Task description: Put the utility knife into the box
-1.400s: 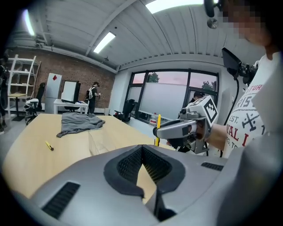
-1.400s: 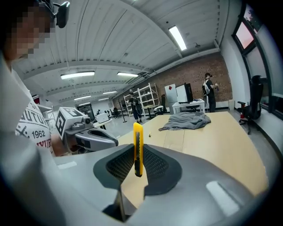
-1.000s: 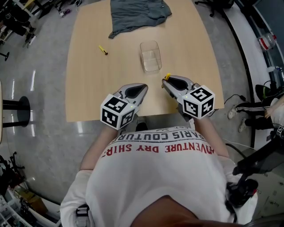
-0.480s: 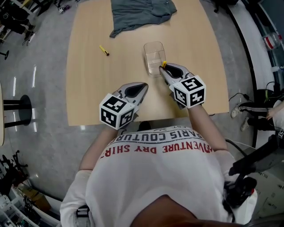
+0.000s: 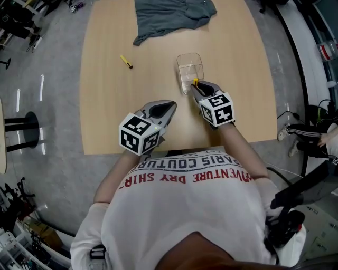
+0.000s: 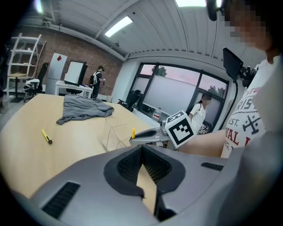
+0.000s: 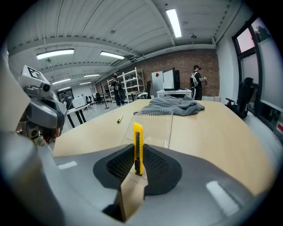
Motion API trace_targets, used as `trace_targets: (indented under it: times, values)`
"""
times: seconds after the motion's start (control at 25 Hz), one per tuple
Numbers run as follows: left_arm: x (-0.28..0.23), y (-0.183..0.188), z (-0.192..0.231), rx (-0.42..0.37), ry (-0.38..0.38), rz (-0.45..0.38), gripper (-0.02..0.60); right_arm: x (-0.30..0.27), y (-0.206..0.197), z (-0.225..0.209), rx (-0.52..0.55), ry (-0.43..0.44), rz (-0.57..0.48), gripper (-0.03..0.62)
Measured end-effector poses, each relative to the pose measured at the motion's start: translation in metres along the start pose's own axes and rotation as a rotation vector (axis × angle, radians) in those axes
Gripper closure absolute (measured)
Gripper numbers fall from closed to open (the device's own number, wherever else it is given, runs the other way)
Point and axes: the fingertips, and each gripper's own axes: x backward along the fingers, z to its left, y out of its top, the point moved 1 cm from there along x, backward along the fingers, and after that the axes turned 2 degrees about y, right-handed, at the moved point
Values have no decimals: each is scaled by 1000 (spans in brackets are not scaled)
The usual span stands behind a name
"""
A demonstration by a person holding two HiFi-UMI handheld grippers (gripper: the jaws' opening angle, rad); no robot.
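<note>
**Q:** What is the right gripper [image 7: 138, 164] doing with the utility knife [image 7: 138, 145]?

**A:** Its jaws are clamping the yellow knife by the lower body, and the knife is standing upright above the pads. The knife is hanging at the near rim of the clear box [image 5: 190, 69] and is not yet inside. Judging by the pose, the upright hold is letting the narrow end lead into the opening.

**Q:** And the left gripper [image 5: 168, 106]?

**A:** Its jaws are pressing together on nothing. It is sitting low over the near part of the table [image 5: 105, 111], apart from the box, probably so that it is not blocking the approach.

**Q:** Is anything else interfering?

**A:** No. A small yellow tool [image 5: 126, 61] and a grey cloth [image 5: 171, 16] are lying farther off on the table.
</note>
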Motion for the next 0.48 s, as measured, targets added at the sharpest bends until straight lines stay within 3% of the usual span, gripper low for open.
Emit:
trace_targets:
  times: [0.48]
  values:
    - [-13, 6, 40, 5, 5, 5, 578, -46, -18, -11, -4, -2, 149, 537]
